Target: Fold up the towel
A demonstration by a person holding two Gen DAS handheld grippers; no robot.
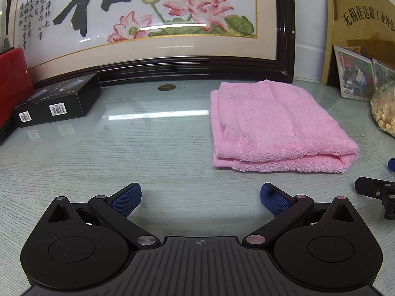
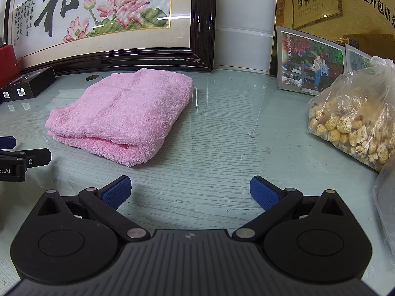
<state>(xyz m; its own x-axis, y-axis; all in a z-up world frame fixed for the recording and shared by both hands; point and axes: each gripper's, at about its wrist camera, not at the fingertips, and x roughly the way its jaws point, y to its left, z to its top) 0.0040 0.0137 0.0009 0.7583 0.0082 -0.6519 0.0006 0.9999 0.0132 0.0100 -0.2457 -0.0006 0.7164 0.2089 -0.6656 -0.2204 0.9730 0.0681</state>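
Observation:
A pink terry towel (image 1: 276, 125) lies folded in several layers on the glass-topped table (image 1: 138, 148), ahead and to the right of my left gripper (image 1: 200, 198). In the right wrist view the towel (image 2: 123, 113) lies ahead and to the left of my right gripper (image 2: 190, 192). Both grippers are open and empty, close above the table, a short way back from the towel. Part of the right gripper shows at the right edge of the left wrist view (image 1: 377, 192); part of the left gripper shows at the left edge of the right wrist view (image 2: 17, 160).
A large framed lotus embroidery (image 1: 153, 19) leans at the back. Two black boxes (image 1: 56, 103) and a red case (image 1: 12, 86) stand at the left. Framed photos (image 2: 311, 64) and a plastic bag of dried pods (image 2: 353, 116) sit at the right.

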